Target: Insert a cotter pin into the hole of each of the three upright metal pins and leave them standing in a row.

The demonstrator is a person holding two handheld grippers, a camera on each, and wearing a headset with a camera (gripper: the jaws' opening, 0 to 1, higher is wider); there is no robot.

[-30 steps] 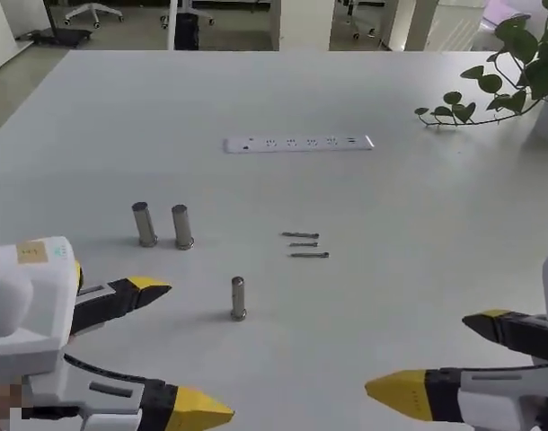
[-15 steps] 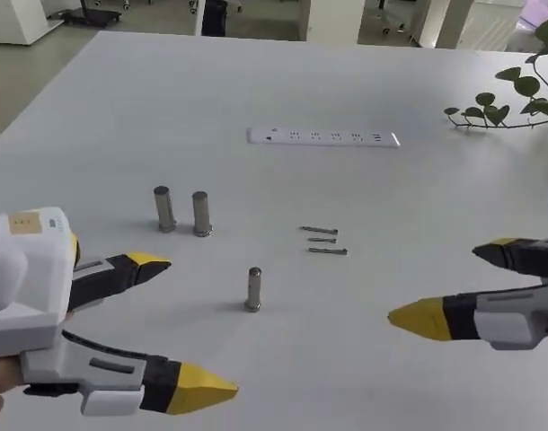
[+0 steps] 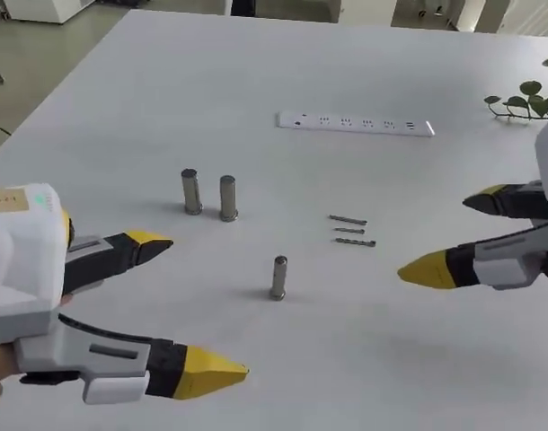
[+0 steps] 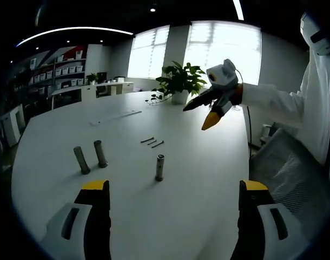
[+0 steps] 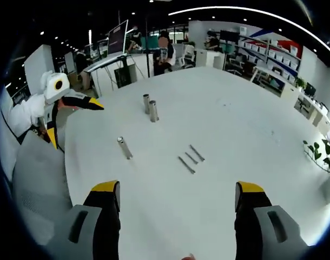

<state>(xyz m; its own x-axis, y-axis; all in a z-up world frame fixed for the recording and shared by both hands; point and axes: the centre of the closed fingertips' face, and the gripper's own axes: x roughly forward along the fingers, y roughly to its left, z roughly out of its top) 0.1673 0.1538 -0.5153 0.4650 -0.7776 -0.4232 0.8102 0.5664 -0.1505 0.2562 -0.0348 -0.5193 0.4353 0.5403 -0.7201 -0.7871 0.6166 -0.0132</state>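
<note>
White table [image 3: 121,108], upright pins [image 3: 228,197], left tongs [image 3: 205,304] agape

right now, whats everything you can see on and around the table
table: 1, white, under everything
upright metal pins: 3, silver, two side by side at left, one alone nearer the person
cotter pins: 3, dark grey, lying parallel right of the pins, none inserted
power strip: 1, white, far side of the table
plant: 1, green, far right edge
left gripper: 1, white body, black jaws with yellow tips, open and empty, near left
right gripper: 1, same colours, open and empty, at right
sleeve: 1, white, behind the right gripper
</note>
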